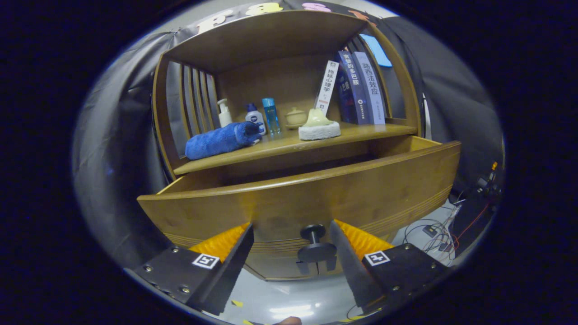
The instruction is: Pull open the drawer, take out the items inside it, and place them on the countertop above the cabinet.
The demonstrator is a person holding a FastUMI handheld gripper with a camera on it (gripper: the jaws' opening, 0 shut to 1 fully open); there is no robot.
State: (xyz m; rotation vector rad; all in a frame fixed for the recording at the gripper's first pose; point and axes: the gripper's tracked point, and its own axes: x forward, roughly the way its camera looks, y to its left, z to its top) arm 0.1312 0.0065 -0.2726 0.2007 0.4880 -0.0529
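Note:
A wooden cabinet's drawer (307, 194) stands pulled out toward me, its curved front panel just ahead of my fingers. Its dark round knob (314, 246) sits between my fingers, nearer the right one, untouched. My gripper (291, 234) is open and holds nothing. The drawer's inside is hidden behind its front panel. On the countertop (361, 131) above the drawer lie a rolled blue towel (221, 140) and a pale sponge-like pad with a yellowish piece on top (319, 126).
Several bottles (255, 116) and a small lidded pot (296, 117) stand at the back of the countertop. Books (361, 88) lean at its right under an upper shelf. Cables (433, 232) lie on the floor at the right.

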